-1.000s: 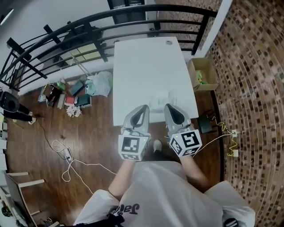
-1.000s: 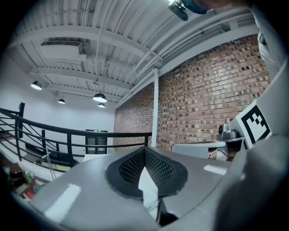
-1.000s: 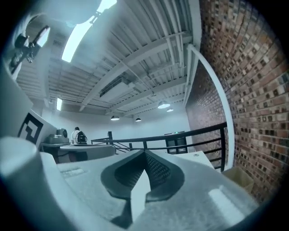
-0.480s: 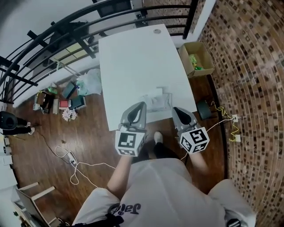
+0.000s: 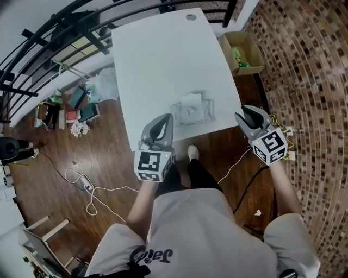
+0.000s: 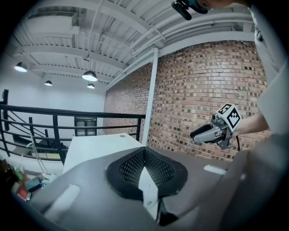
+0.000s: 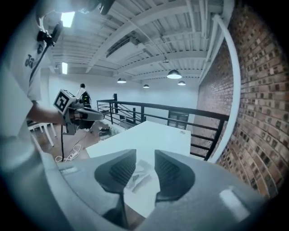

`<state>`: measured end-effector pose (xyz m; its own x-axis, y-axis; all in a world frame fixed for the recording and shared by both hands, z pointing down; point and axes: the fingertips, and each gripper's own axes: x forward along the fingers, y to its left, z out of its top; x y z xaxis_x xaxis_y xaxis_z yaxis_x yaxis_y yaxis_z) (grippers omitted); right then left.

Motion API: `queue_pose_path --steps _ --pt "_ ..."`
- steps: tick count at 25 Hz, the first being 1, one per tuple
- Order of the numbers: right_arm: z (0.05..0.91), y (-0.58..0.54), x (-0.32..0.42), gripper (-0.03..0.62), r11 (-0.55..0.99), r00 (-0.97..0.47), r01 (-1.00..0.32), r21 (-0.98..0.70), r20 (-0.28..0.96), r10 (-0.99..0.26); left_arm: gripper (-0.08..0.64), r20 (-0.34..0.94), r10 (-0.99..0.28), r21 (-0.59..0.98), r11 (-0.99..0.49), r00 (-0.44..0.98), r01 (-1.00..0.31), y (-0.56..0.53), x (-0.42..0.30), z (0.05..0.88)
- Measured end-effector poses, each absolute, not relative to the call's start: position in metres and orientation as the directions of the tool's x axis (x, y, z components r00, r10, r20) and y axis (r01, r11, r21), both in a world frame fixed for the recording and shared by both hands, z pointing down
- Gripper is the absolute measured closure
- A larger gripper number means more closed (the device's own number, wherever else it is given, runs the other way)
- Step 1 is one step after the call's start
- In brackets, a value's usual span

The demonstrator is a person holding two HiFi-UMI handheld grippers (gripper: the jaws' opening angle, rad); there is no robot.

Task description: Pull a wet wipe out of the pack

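I operate on a loft-style mezzanine office: red brick wall [image 5: 310,65], black metal railing [image 6: 55,135], dark wooden floor [image 5: 49,146], plain white desk [image 5: 163,54].

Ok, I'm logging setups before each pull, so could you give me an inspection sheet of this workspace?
Surface: white table, a round fitting at its far end.
Job's things: wet wipe pack near the table's near edge, untouched.
Clutter: bags and boxes on the floor left of the table; cardboard box at its right.
Grippers: left gripper shut, empty, left of the pack; right gripper off the table's right edge, fingers have just been opening, nothing between them.
Cables: white cable on the floor.
Surroundings: black railing, brick wall.
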<state>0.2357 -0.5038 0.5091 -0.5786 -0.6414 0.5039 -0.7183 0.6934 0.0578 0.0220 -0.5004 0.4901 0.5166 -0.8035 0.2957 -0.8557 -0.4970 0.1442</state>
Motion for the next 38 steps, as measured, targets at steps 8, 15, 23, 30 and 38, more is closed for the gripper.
queue_pose_path --steps 8,15,23,30,38 --pt "0.544 -0.534 0.186 0.385 0.891 -0.67 -0.439 0.12 0.616 -0.413 0.545 0.339 -0.777 0.137 -0.517 0.53 -0.845 -0.502 0.021 0.522" --pt "0.579 -0.534 0.127 0.385 0.973 -0.71 -0.219 0.071 0.672 -0.209 0.545 0.384 -0.753 0.152 -0.52 0.535 -0.841 -0.499 0.027 0.555" --pt "0.629 -0.526 0.093 0.391 0.982 -0.706 -0.184 -0.037 0.701 -0.105 0.544 0.41 -0.73 0.173 -0.527 0.547 -0.832 -0.499 0.036 0.579" --pt "0.654 -0.525 0.079 0.489 0.976 -0.697 -0.213 -0.046 0.707 -0.119 0.544 0.43 -0.725 0.187 -0.511 0.538 -0.839 -0.502 0.034 0.593" --pt "0.644 -0.522 0.077 0.598 0.976 -0.691 -0.218 -0.01 0.708 -0.147 0.544 0.412 -0.727 0.217 -0.507 0.55 -0.834 -0.507 0.034 0.58"
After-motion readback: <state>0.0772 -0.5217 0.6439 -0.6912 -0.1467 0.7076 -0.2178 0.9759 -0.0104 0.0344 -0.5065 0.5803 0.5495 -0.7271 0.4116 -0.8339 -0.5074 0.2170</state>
